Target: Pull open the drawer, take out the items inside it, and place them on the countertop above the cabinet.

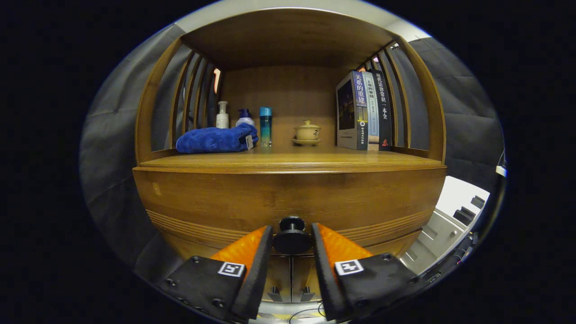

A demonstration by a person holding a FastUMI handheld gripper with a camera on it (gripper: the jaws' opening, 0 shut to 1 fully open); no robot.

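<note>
Gripper view. The drawer (288,198) presents its closed front alone, so its inside and any contents are hidden. The knob (291,236) sits between the fingers of the gripper (291,234), which flank it closely; whether the pads actually press on it cannot be told, and its stem is masked by its own cap. On the countertop (315,157), the folded blue towel (216,139) covers the lower parts of the white pump bottle (222,114) and the blue-capped bottle (245,118) behind it. The books (364,110) show spines and one cover; the rightmost is partly screened by the cabinet's side slats (396,99). The motif on the lidded cup (308,131) is too small to make out.
</note>
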